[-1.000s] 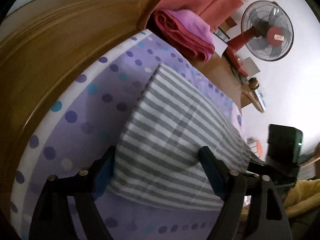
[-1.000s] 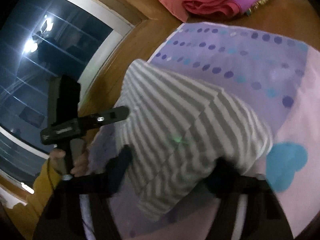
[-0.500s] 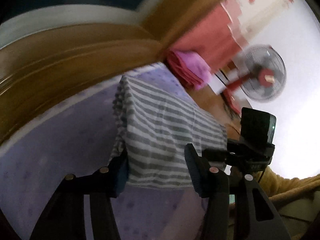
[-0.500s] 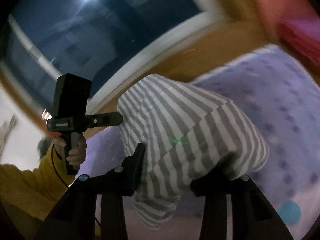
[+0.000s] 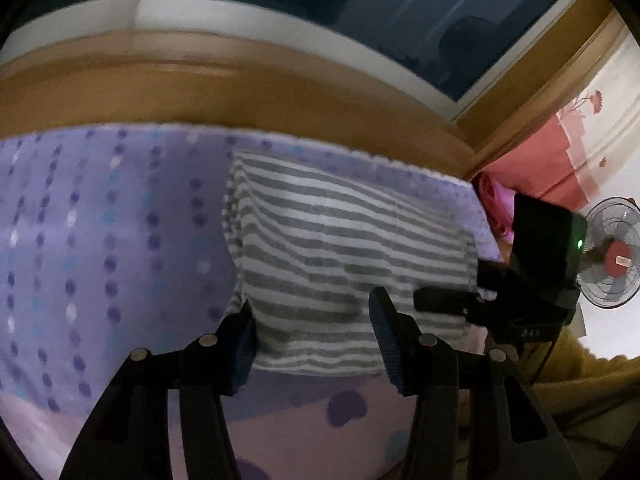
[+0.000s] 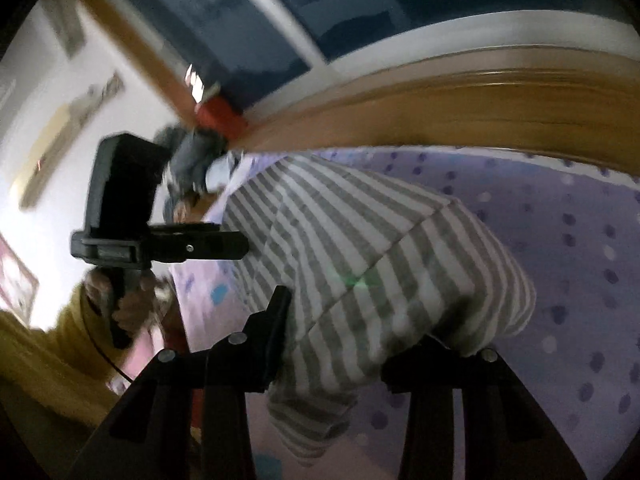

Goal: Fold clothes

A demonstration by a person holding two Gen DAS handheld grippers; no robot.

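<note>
A: Start with the left wrist view. What does it show?

B: The left tongs (image 5: 314, 334) stand wide, one finger on each side of the near edge of the striped garment (image 5: 340, 256). Whether the cloth is pinched or only draped between them cannot be told. The garment lies partly folded on the dotted purple bedsheet (image 5: 100, 240), its far edge near the wooden bed frame (image 5: 240, 88). The right tongs (image 5: 444, 304) reach in at the garment's right edge — too dark there to see how they stand.

A: And the right wrist view?

B: The right tongs (image 6: 356, 344) look spread, with the garment (image 6: 360, 248) bulging up and spilling over them, so the cloth rides on them; a true pinch is not visible. The left tongs (image 6: 216, 244) show side-on at the garment's far corner, gripped by the person's hand (image 6: 120, 300). The view is blurred.

A: Which step is this, then?

B: It looks like mid-fold — both tongs at one edge, carrying it over the rest. The fold does not look finished, since the cloth is humped rather than flat.

A: What does the next move call for?

B: Probably keeping both corners level, laying the edge down square on the layer beneath, then flattening the hump.
</note>
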